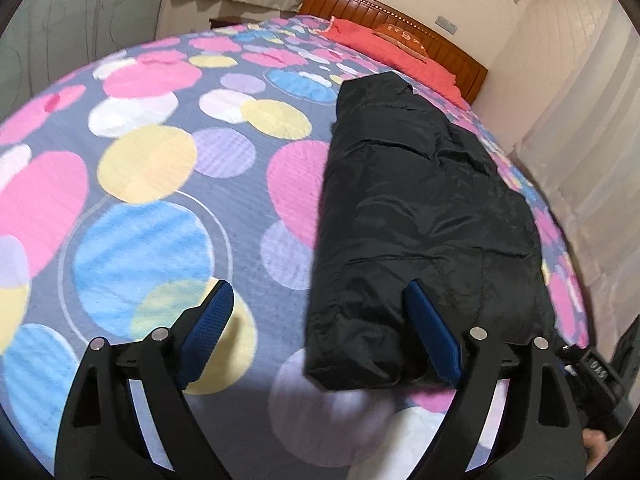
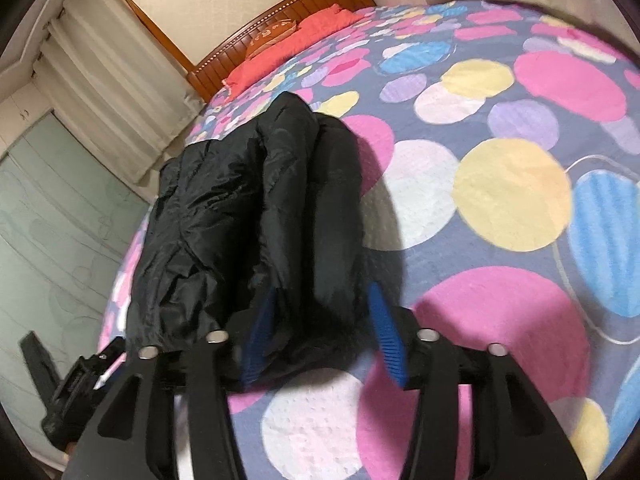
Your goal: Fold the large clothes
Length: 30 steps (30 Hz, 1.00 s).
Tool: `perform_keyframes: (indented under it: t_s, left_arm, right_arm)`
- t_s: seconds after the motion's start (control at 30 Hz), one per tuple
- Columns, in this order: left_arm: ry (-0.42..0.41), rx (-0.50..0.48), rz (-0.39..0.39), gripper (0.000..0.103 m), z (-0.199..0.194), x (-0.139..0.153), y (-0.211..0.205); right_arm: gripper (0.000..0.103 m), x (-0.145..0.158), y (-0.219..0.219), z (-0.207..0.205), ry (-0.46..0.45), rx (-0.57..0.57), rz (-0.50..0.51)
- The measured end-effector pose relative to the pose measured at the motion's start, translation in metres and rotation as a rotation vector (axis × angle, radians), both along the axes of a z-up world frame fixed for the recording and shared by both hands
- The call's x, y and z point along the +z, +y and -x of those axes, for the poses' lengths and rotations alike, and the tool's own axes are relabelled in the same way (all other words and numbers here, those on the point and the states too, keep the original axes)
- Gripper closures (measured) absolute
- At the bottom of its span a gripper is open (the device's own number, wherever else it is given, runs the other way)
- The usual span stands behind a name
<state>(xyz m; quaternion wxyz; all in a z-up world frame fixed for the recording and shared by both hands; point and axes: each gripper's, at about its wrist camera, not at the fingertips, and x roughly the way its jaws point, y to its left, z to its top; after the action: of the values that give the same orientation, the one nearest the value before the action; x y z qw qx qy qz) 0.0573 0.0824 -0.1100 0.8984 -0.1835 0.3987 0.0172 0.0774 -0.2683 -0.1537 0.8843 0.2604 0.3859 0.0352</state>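
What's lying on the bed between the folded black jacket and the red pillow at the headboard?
Nothing: only bare dotted bedspread runs from the black jacket to the red pillow. The left wrist view shows this best; the right wrist view agrees.

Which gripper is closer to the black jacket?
Right, though only slightly. The right gripper has its open jaws around the near end of the black jacket. The left gripper is open too, with only one finger against that end; its other finger is over the bedspread.

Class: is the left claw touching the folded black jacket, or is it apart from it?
Cannot tell. In the left wrist view the open left claw straddles the black jacket; its right finger overlaps the fabric, hiding any gap.
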Motion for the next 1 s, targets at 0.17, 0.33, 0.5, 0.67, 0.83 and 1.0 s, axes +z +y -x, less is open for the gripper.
perform_keyframes:
  t_s: [0.17,0.33,0.5,0.67,0.83,1.0]
  left_arm:
    - [-0.011,0.013,-0.073,0.013,0.008,0.009,-0.004]
    - [-0.035,0.009,-0.13,0.011,0.017,0.021,-0.013]
    - [-0.05,0.013,-0.174,0.01,0.023,0.027,-0.021]
    - [-0.054,0.018,-0.227,0.01,0.029,0.035,-0.029]
    - [-0.097,0.015,-0.246,0.009,0.039,0.055,-0.037]
    - [-0.14,0.004,-0.254,0.005,0.049,0.073,-0.045]
  right_arm:
    - [0.04,0.013,0.008,0.009,-0.012,-0.018,0.127]
    - [0.034,0.024,0.023,0.016,-0.038,-0.003,0.257]
    - [0.034,0.033,0.037,0.023,-0.058,0.005,0.376]
    - [0.031,0.044,0.045,0.029,-0.071,0.002,0.422]
    - [0.027,0.061,0.051,0.036,-0.107,0.005,0.44]
    - [0.027,0.077,0.062,0.046,-0.148,0.018,0.468]
